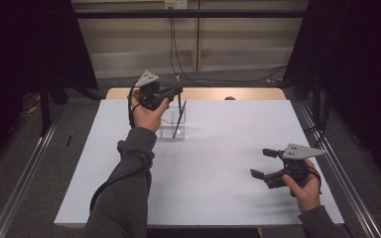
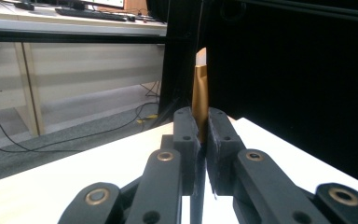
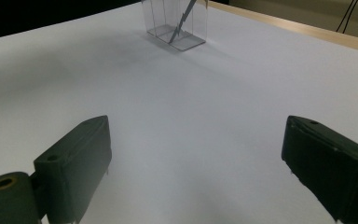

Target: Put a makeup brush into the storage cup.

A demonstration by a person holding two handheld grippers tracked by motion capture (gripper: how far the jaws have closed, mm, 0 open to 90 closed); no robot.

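Left gripper (image 2: pixel 203 135) is clamped on what looks like a pencil (image 2: pixel 199 100), over the clear box (image 1: pixel 172 121). Right gripper (image 1: pixel 267 166) sits wide open, holding nothing.

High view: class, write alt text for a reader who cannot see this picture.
A person at a white table holds the left gripper shut on a thin stick above a clear box near the far edge. A dark pen leans inside the box. The right gripper rests open near the table's right side.
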